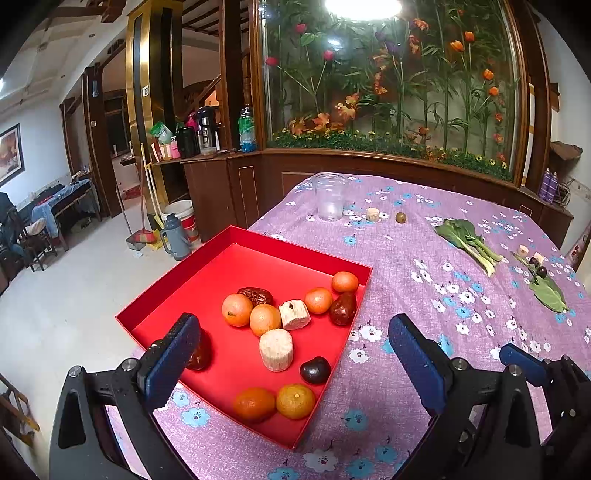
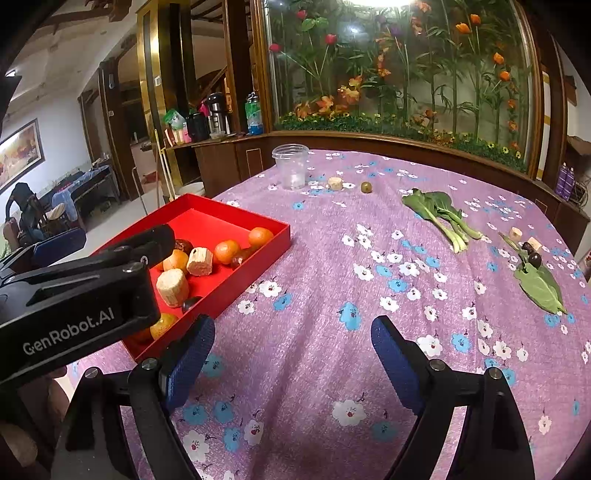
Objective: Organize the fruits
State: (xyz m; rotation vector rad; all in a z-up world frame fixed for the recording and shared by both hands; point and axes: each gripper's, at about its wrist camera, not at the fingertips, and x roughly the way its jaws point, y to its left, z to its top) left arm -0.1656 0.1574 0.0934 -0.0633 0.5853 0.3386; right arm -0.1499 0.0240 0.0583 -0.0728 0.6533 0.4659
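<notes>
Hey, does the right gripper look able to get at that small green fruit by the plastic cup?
Probably yes: the right gripper is open and empty, and only bare tablecloth lies between it and the green fruit, though it sits far across.

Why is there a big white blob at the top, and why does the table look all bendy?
Left wrist view: the blob is a lamp's glare on the glass flower case. Right wrist view: the same glare is cut off at the top edge. Both views: the fisheye lens curves the table, and the corners go black.

Both tools, left tool [image 1: 295, 343] and right tool [image 2: 293, 343], gape wide, empty, angled downward.
</notes>
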